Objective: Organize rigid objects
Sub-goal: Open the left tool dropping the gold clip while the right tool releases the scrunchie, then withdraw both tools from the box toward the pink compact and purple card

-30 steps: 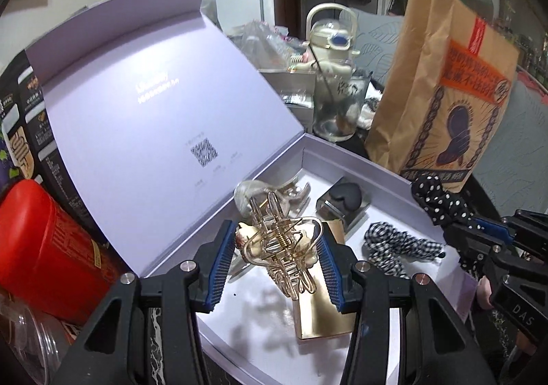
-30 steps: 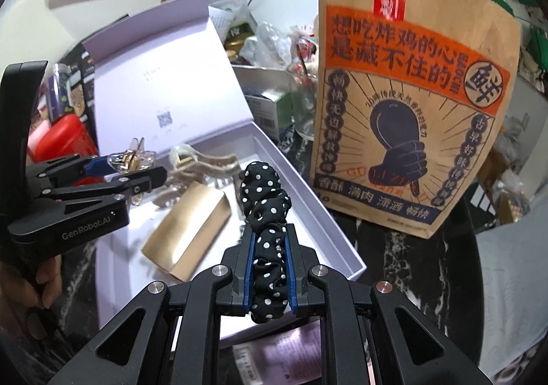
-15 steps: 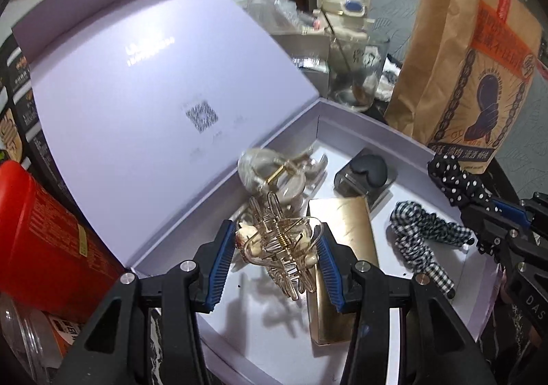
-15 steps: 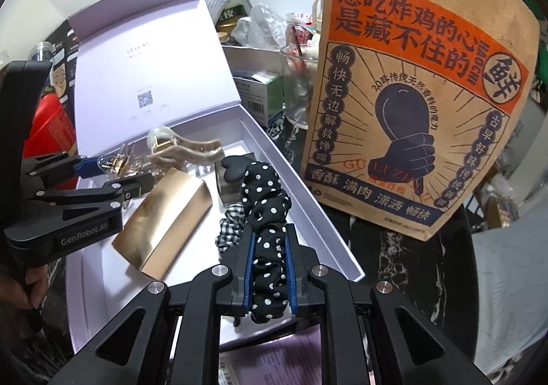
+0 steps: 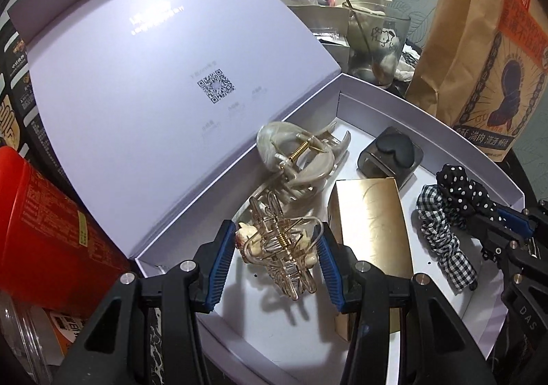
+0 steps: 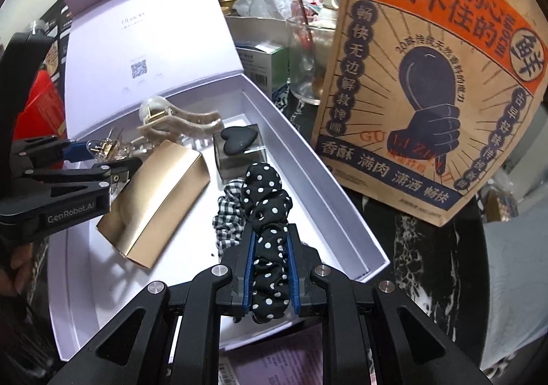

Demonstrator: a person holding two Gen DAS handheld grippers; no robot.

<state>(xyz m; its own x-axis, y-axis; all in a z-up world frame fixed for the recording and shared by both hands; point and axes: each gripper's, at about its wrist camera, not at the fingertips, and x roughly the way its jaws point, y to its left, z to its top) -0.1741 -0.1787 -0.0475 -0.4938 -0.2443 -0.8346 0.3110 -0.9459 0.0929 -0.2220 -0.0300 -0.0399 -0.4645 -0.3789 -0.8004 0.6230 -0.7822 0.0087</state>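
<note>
hair clips [image 5: 301, 159] and scrunchies [image 5: 441, 241] in box [image 5: 445, 131], bag [image 5: 486, 52] behind

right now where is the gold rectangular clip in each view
Left wrist: gold rectangular clip lies lower centre-right in the box, just right of the left hand-held gripper.
Right wrist: it lies left of centre.
Shared landmark: black heart clip beyond it.

Left wrist view: close above near-left corner of lavender box [image 5: 394, 100], facing open lid. Right wrist view: close above near-right edge. Both share box interior.
</note>
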